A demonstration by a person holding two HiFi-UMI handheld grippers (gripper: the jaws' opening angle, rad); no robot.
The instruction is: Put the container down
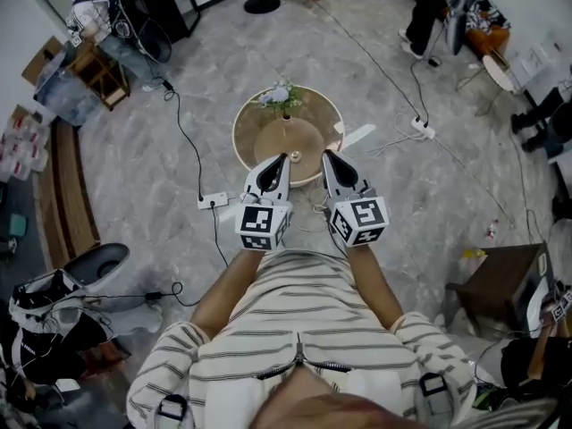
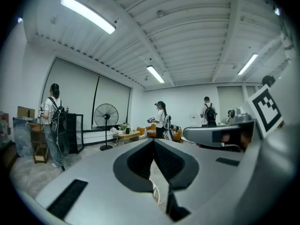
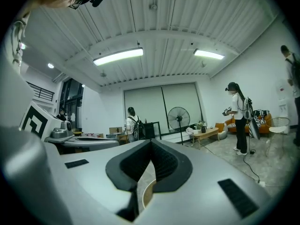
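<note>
In the head view both grippers are held side by side at chest height, pointing away from the person over the near rim of a round wooden table point(image 1: 243, 134). The left gripper point(image 1: 282, 157) is shut, its jaws meeting at the tips with nothing between them point(image 2: 153, 142). My right gripper point(image 1: 326, 154) is likewise shut and empty point(image 3: 151, 142). A bunch of pale flowers point(image 1: 279, 96) stands at the table's far side. No container shows in either gripper. Both gripper views look level across the room rather than down at the table.
Cables and power strips point(image 1: 213, 201) lie on the grey floor around the table. A dark side table point(image 1: 496, 275) stands at the right and a wooden bench point(image 1: 67, 195) at the left. Several people stand along the room's far edges, near a floor fan point(image 2: 105, 117).
</note>
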